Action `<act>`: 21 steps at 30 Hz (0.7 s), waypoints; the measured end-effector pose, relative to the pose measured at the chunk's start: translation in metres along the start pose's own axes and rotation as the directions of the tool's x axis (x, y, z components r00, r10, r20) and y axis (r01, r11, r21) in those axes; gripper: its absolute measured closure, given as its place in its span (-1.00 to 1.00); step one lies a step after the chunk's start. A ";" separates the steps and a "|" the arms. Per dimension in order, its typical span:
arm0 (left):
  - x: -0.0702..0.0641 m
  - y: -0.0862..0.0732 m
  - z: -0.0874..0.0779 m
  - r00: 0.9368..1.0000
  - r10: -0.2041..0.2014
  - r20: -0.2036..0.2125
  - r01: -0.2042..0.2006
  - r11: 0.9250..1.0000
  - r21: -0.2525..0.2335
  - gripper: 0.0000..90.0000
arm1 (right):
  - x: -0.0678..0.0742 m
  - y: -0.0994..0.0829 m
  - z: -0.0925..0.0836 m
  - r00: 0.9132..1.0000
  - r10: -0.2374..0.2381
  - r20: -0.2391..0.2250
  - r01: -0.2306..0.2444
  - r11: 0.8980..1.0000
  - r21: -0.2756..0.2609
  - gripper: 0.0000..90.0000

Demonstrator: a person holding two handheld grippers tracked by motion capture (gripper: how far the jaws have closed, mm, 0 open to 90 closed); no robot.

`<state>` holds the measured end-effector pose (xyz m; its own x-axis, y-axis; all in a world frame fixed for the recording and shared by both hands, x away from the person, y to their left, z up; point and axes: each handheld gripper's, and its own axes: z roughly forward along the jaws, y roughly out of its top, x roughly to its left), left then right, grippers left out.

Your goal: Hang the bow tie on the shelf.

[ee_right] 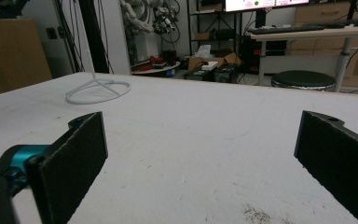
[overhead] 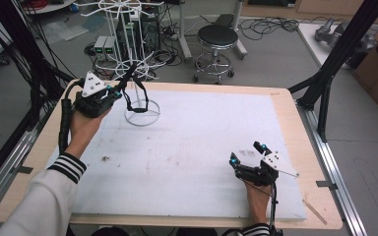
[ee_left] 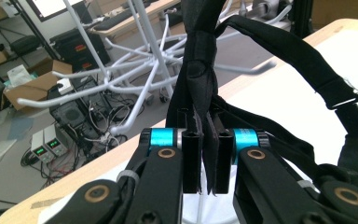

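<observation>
Beside the white rack (overhead: pixel 137 93), left gripper (ee_left: pixel 204 154) jaws clamped on black strap (ee_left: pixel 204 79), right gripper (ee_right: pixel 200 154) jaws apart, no legible writing

A black strappy garment (ee_left: pixel 205 84), perhaps a bra, hangs bunched beside the white wire rack (overhead: pixel 140 105).

Table layout: rack far left, grippers at opposite sides.

Wire rack (overhead: pixel 139 105) stands on the mat (overhead: pixel 187 147) at its far-left part; the strap (overhead: pixel 137 93) hangs beside its pole, pinched in the left gripper (overhead: pixel 123 87). Right gripper (overhead: pixel 246 155) rests near-right, well apart. Stool (overhead: pixel 217 37) behind the table (overhead: pixel 295 128).
</observation>
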<state>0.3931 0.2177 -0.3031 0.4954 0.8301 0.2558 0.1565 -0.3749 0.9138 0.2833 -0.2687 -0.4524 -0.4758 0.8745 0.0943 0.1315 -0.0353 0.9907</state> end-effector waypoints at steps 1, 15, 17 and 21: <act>0.000 -0.001 0.001 1.000 0.003 -0.003 -0.003 1.000 0.006 0.91 | 0.000 0.000 0.000 1.000 0.001 0.001 -0.001 1.000 0.000 -0.97; 0.002 -0.008 0.008 0.999 -0.032 0.007 0.032 0.999 0.043 0.86 | 0.000 0.000 0.000 1.000 -0.002 0.004 0.002 1.000 -0.001 -0.97; 0.003 -0.009 0.008 0.999 -0.045 0.007 0.045 0.998 0.047 0.85 | 0.000 0.000 0.000 1.000 -0.003 0.004 0.003 1.000 -0.001 -0.97; 0.003 -0.010 0.009 0.997 -0.069 0.020 0.068 0.996 0.057 0.58 | 0.000 0.000 0.000 1.000 -0.001 0.005 0.001 1.000 0.001 -0.97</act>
<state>0.4011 0.2203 -0.3140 0.5001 0.8458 0.1857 0.2384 -0.3406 0.9095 0.2831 -0.2686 -0.4523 -0.4713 0.8771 0.0927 0.1317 -0.0340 0.9907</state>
